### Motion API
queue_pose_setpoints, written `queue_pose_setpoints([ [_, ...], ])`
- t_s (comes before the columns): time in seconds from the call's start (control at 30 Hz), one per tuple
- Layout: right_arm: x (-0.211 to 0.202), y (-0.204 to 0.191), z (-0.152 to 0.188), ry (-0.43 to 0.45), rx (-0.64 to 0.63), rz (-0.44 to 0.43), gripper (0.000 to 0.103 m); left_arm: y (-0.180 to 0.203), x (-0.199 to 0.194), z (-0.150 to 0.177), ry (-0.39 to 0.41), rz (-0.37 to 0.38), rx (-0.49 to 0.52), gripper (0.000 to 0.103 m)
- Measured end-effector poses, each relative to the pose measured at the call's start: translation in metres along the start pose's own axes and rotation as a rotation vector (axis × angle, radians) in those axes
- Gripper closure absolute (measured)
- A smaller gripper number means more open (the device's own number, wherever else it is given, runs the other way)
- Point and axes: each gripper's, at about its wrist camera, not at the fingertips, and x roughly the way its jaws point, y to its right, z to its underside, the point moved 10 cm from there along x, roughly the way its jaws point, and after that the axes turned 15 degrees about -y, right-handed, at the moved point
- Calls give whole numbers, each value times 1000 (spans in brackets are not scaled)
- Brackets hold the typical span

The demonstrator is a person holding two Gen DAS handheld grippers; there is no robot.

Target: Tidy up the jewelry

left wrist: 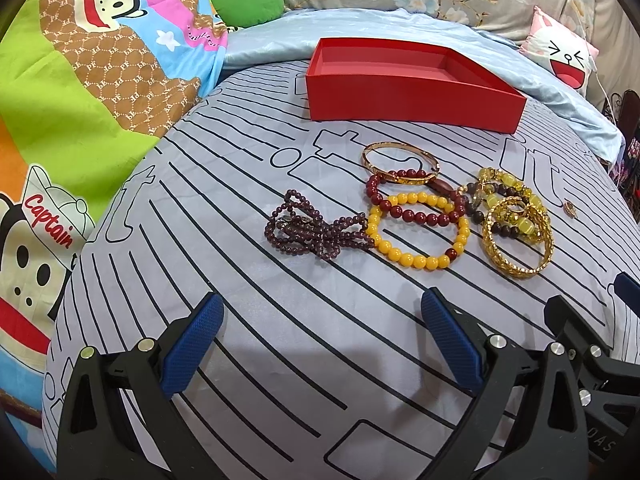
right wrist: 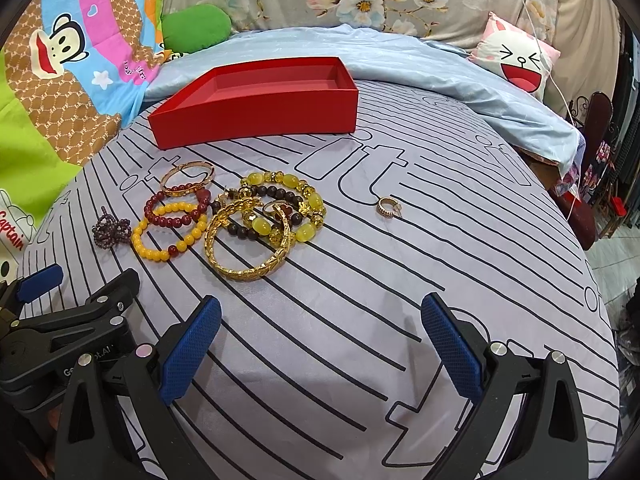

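Observation:
An empty red box (left wrist: 412,98) (right wrist: 256,110) sits at the back of the striped bedsheet. In front of it lies a pile of jewelry: a purple bead strand (left wrist: 316,230) (right wrist: 112,230), a yellow bead bracelet (left wrist: 416,258) (right wrist: 160,250), a dark red bead bracelet (left wrist: 416,212) (right wrist: 180,220), a thin gold bangle (left wrist: 400,148) (right wrist: 188,180), a wide gold bangle (left wrist: 516,264) (right wrist: 244,268) and a yellow stone bracelet (left wrist: 516,200) (right wrist: 292,188). A small gold earring (left wrist: 570,210) (right wrist: 387,205) lies apart to the right. My left gripper (left wrist: 320,340) and right gripper (right wrist: 320,340) are open and empty, near the pile.
A cartoon monkey quilt (left wrist: 80,100) lies on the left, a light blue blanket (left wrist: 560,92) and a rabbit cushion (right wrist: 520,60) at the back right. The bed edge drops off on the right (right wrist: 600,280).

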Motion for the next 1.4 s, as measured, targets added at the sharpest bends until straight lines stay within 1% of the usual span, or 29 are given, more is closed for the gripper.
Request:
queue_pose_setpoints([
  [1.4, -1, 1, 1, -4, 3, -1, 6, 0, -1, -2, 2, -3, 3, 9],
])
